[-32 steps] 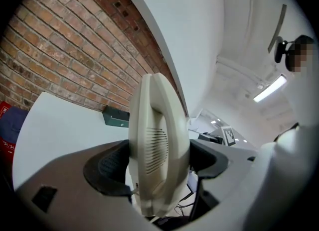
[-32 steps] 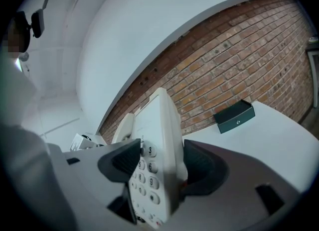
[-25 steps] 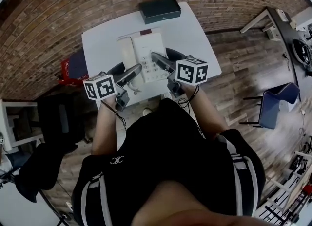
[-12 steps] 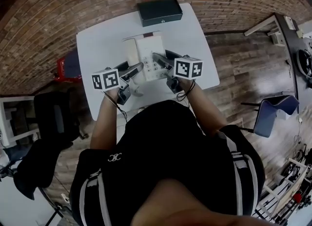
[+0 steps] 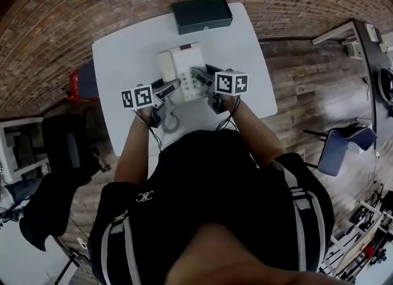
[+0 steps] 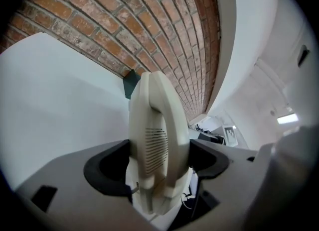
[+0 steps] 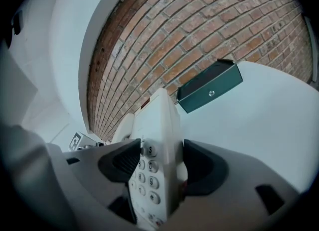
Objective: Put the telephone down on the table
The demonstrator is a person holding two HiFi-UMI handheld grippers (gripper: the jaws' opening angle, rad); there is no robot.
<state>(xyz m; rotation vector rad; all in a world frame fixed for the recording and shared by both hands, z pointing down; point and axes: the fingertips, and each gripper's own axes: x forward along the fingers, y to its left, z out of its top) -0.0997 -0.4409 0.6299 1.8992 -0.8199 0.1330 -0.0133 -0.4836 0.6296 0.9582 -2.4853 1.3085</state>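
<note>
Where the telephone is: cream telephone [image 5: 186, 69] over the middle of the white table [image 5: 123, 62], held from both sides by the grippers. Contact with the tabletop cannot be confirmed.
Handset: handset [image 5: 164, 67] lies along the telephone's left side. Coiled cord [image 5: 169, 121] trails toward the near edge.
Left gripper: left gripper [image 5: 173, 85] has its jaws drawn in on the handset, one against each flank.
Right gripper: right gripper [image 5: 198, 72] has its jaws clamped across the keypad edge of the telephone.
Container: dark green box [image 5: 201, 13] at the far edge, shut, contents not visible.
Left gripper view only: slotted grille on the handset's face, which fills the gap of the jaws.
Right gripper view only: numbered keys, 3 and 9 legible, and a round fitting on the box front.
Head view only: the cord and both marker cubes.
</note>
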